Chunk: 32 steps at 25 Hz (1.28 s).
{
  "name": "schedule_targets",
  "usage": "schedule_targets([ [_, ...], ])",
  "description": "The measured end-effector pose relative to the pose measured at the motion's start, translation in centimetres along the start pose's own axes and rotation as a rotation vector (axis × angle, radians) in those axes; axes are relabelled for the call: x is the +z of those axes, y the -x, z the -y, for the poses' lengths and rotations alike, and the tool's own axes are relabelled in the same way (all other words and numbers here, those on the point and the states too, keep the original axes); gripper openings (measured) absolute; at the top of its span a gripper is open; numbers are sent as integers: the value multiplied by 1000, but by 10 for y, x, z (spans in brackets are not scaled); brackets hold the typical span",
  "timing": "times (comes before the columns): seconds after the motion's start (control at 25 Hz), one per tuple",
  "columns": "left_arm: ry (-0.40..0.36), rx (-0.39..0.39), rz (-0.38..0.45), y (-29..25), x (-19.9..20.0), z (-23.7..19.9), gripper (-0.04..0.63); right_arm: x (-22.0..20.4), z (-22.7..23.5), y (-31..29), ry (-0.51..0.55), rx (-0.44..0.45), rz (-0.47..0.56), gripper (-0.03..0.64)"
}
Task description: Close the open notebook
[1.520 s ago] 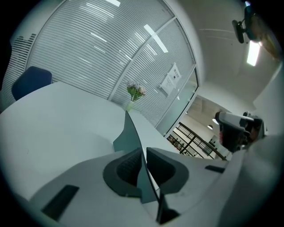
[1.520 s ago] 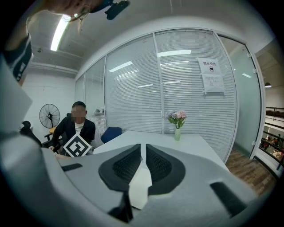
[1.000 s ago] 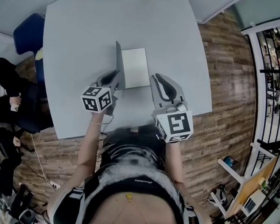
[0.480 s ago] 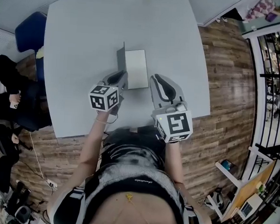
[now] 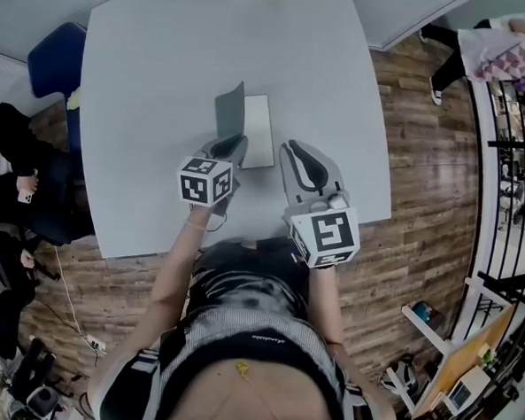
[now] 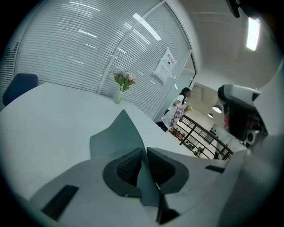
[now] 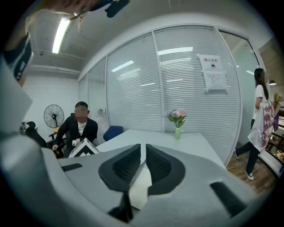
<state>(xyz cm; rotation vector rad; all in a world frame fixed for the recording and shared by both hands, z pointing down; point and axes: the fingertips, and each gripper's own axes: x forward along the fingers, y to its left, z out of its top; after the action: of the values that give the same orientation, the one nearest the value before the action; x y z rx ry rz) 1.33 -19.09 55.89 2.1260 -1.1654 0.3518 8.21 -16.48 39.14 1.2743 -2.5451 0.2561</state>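
The notebook (image 5: 259, 132) is found on the pale grey table (image 5: 156, 65), just ahead of the tips of both grippers. It is seen half open. A single white page (image 7: 141, 184) is laid flat on the table, ahead of the right gripper (image 7: 143, 150) and showing below the slit between its pads. The dark grey cover (image 6: 116, 135) is raised off the table at a slant, neither flat nor folded down onto the page.

The cover's near edge is clamped by the left gripper (image 5: 234, 146). In the left gripper view the thin grey sheet is seen running between the two ribbed pads, which are pressed on it from either side, and it is fanned out beyond the tips to a pointed upper corner. The cover's surface is plain and matt, and no print can be made out.

The right gripper is held just beside the left one. Its jaws are drawn together to a narrow slit and nothing is gripped by them.
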Motion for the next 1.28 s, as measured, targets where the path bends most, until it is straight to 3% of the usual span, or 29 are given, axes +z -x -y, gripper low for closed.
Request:
schedule_targets([
  [1.28,-27,40,-160,-61,-39,15,45,-14,33,10,-18,-28,-25,34],
])
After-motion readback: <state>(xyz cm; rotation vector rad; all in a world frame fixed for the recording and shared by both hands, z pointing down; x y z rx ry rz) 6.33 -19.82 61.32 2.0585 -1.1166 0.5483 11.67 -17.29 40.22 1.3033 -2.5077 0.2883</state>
